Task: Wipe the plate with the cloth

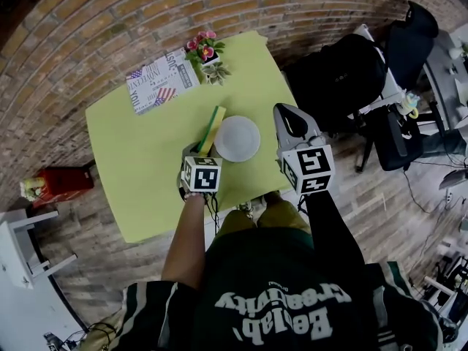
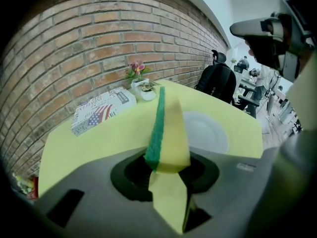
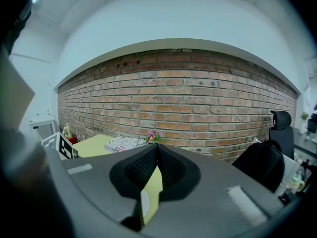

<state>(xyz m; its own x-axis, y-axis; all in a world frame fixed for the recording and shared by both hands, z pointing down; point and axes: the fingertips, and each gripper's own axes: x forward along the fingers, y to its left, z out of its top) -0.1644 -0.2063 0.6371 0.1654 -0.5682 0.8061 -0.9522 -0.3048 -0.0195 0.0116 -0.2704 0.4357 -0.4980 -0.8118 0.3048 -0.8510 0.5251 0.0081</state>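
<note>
left gripper [image 1: 199,151] clamped on the yellow sponge cloth [image 1: 213,125] with a green scouring face, beside the round white plate [image 1: 236,138]
the plate lies on the yellow-green table [image 1: 139,159] just right of the sponge cloth, whose long axis points away from the person along the plate's left rim; the right gripper [image 1: 284,112], jaws together and empty, is off its right side.
</note>
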